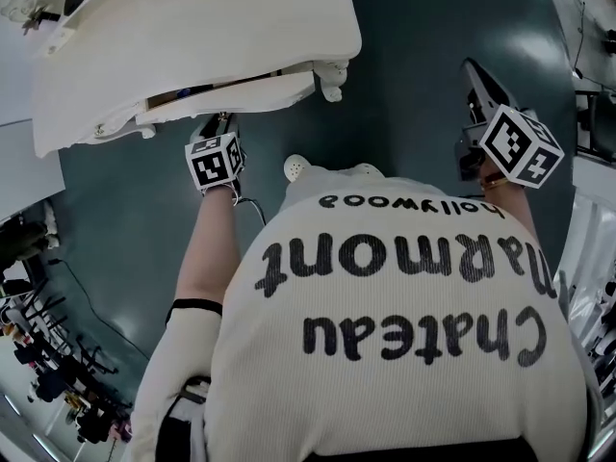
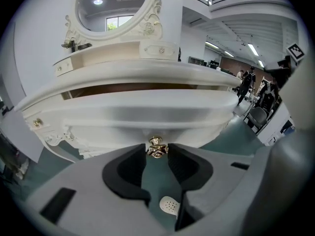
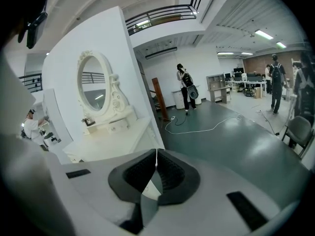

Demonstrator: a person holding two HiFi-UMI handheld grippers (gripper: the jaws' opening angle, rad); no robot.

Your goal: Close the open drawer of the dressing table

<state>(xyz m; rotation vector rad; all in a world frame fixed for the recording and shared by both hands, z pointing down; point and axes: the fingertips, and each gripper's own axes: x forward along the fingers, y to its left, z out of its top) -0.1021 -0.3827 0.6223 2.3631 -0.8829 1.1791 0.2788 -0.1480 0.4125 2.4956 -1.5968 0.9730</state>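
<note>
The white dressing table [image 1: 192, 27] stands at the upper left of the head view. Its drawer [image 1: 231, 94] juts a little out from under the top. In the left gripper view the drawer front [image 2: 147, 114] shows a dark gap above it, under the oval mirror [image 2: 112, 4]. My left gripper [image 2: 156, 154] is at the drawer front, with its pads closed against both sides of the gold drawer knob [image 2: 156, 148]. From the head view my left gripper [image 1: 219, 121] reaches under the table edge. My right gripper [image 1: 474, 70] hangs over the floor well right of the table, and the right gripper [image 3: 156, 154] is shut on nothing.
The floor [image 1: 414, 46] is dark green. A person's white shoe [image 1: 298, 168] stands below the drawer. A white cable [image 3: 206, 128] lies on the floor, and people [image 3: 186, 87] stand far off. Racks of clutter [image 1: 48, 354] fill the lower left.
</note>
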